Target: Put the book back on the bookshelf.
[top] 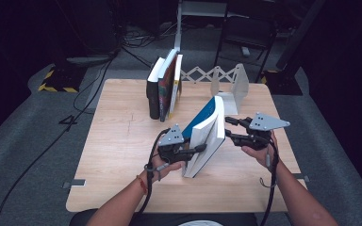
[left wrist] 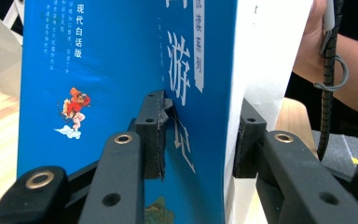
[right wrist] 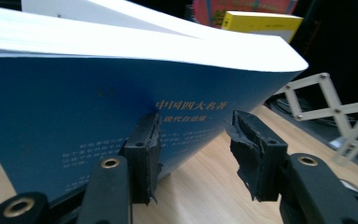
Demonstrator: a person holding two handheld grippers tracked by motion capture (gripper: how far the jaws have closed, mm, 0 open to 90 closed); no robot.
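The blue book [left wrist: 121, 60] carries white Chinese print on its cover. In the left gripper view, the small vertical line near the top left reads 现代白话版. Large white characters run down the cover's middle, of which 游 is clear and 记 is partly cut off below it; a pale vertical banner beside them ends in 读系列. In the right gripper view, the book's other blue face bears 中国四大名著 in gold, with smaller white lines below too blurred to read.
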